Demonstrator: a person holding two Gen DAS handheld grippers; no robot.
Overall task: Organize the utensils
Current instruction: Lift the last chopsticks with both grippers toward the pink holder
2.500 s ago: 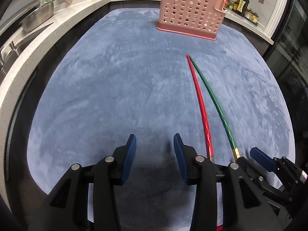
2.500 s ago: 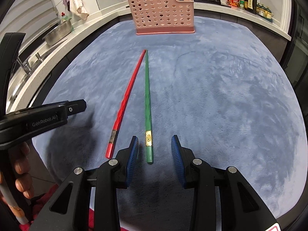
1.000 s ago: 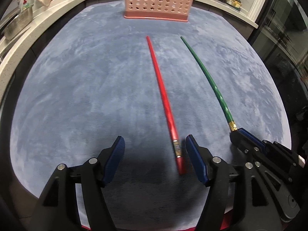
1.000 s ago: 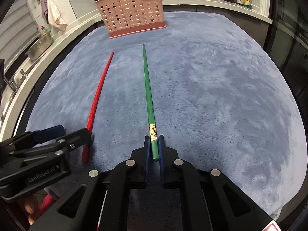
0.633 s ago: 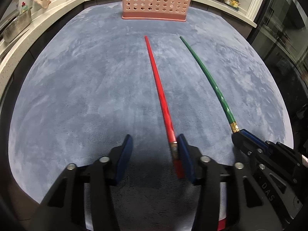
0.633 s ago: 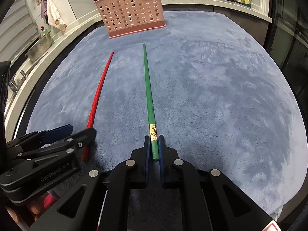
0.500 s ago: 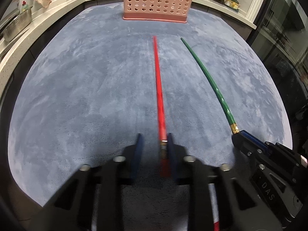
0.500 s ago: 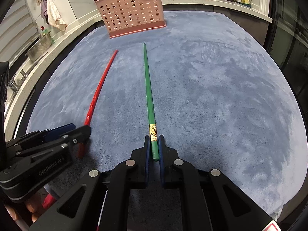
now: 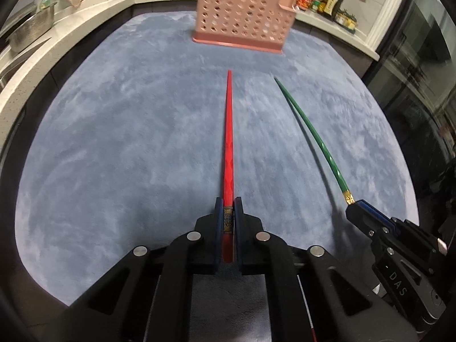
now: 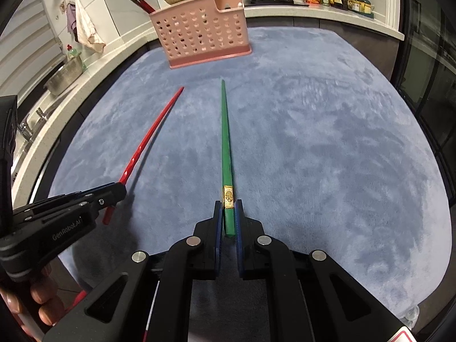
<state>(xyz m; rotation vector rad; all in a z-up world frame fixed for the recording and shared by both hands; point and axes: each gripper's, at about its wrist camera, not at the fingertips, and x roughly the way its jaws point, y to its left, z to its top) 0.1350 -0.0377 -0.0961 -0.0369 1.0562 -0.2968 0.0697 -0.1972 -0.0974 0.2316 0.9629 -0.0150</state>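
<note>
**On the blue mat, both chopsticks are gripped and ready for the basket**

In the left wrist view, we see our left gripper (image 9: 228, 209) clamped on the butt end of the red chopstick (image 9: 228, 142), which points straight ahead at the pink utensil basket (image 9: 242, 14) standing at the far edge of the blue mat (image 9: 114, 142). Its jaws have just been closing; a second ago they stood wide with the stick lying loose between them. To the right, the green chopstick (image 9: 313, 139) runs into the other gripper.

In the right wrist view, our right gripper (image 10: 228, 213) pinches the green chopstick (image 10: 226, 142) just behind its gold band, as it did a second ago. The red chopstick (image 10: 148, 139) now appears raised off the mat, casting a shadow.

We judge the pick-up done for both sticks. Left to do: carry them to the basket, where other chopsticks already stand, and drop them in.
</note>
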